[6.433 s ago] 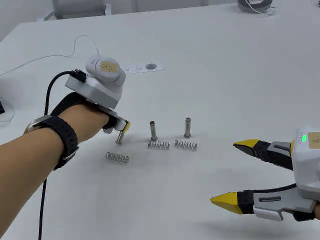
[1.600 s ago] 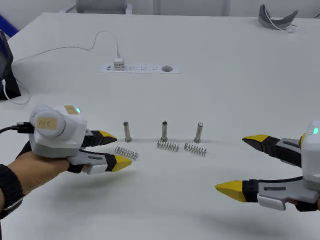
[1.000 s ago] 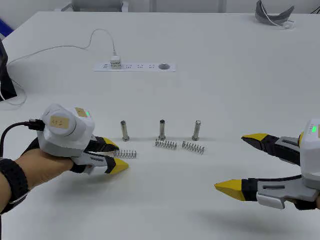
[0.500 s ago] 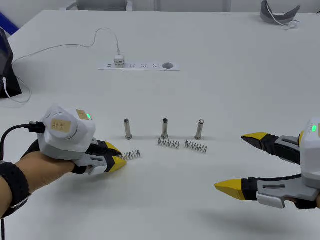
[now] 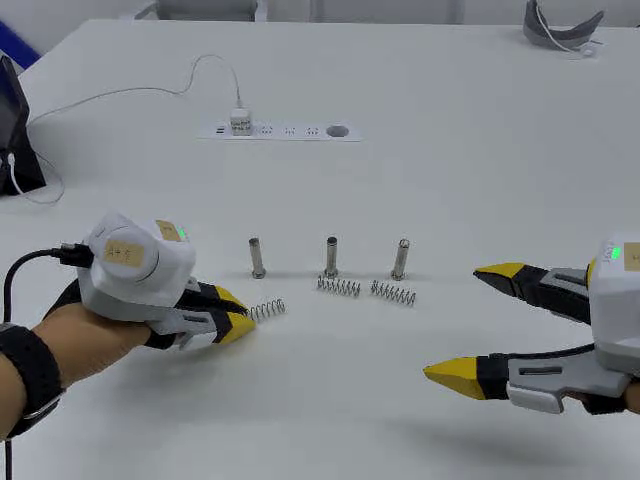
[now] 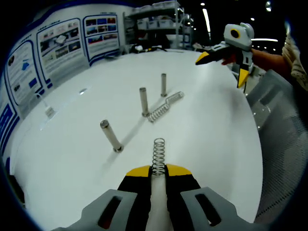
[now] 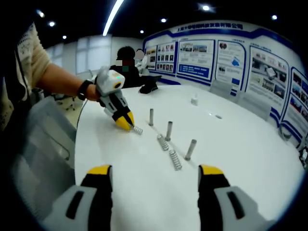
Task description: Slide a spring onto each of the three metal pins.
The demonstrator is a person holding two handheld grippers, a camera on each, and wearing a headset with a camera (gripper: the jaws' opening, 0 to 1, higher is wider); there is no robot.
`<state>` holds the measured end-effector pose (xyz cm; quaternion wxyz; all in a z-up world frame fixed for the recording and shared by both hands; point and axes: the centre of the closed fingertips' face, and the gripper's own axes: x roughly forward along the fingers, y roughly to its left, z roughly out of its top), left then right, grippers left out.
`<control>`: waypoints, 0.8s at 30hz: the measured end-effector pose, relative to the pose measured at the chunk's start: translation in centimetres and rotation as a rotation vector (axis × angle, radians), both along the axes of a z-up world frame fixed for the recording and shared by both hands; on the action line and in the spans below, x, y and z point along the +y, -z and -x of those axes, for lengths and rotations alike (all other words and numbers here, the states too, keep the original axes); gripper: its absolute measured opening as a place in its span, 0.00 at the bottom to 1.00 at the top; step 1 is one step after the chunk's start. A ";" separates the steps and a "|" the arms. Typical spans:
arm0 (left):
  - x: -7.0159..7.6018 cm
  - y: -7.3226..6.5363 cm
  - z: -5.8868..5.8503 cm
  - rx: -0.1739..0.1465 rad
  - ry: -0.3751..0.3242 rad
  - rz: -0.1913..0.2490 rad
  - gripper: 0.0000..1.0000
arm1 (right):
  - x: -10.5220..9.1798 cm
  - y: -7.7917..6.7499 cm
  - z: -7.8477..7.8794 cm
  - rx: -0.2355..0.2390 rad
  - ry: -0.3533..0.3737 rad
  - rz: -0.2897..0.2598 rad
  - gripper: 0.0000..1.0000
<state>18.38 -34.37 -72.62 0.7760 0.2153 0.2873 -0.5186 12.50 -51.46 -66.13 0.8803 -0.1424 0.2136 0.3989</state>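
Note:
Three metal pins stand upright in a row on the white table: left pin (image 5: 257,257), middle pin (image 5: 331,256), right pin (image 5: 401,258). My left gripper (image 5: 237,313) (image 6: 158,170) is shut on one end of a spring (image 5: 267,309) (image 6: 158,153), which sticks out just in front of the left pin (image 6: 110,136). Two more springs (image 5: 338,286) (image 5: 393,292) lie by the middle and right pins. My right gripper (image 5: 478,322) (image 7: 155,173) hangs open at the right, well clear of the pins, nothing between its fingers.
A white power strip (image 5: 280,130) with a plugged cable lies farther back. A dark object (image 5: 14,130) sits at the left edge and a grey headset (image 5: 563,24) at the far right corner. In the right gripper view a seated person (image 7: 126,60) shows behind the table.
My left gripper moved down to the left spring and shut on its end; the spring now points away from the fingertips, slightly lifted. The right gripper stayed open in place.

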 end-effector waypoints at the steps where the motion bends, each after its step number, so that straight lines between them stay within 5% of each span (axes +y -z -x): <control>1: -0.1 -0.1 0.1 -0.002 0.006 0.001 0.10 | 0.1 0.0 0.0 0.000 -0.003 0.002 0.73; 24: -4.1 -4.3 3.5 -0.081 0.130 0.100 0.10 | 4.6 -1.3 -0.7 0.037 -0.157 -0.046 0.47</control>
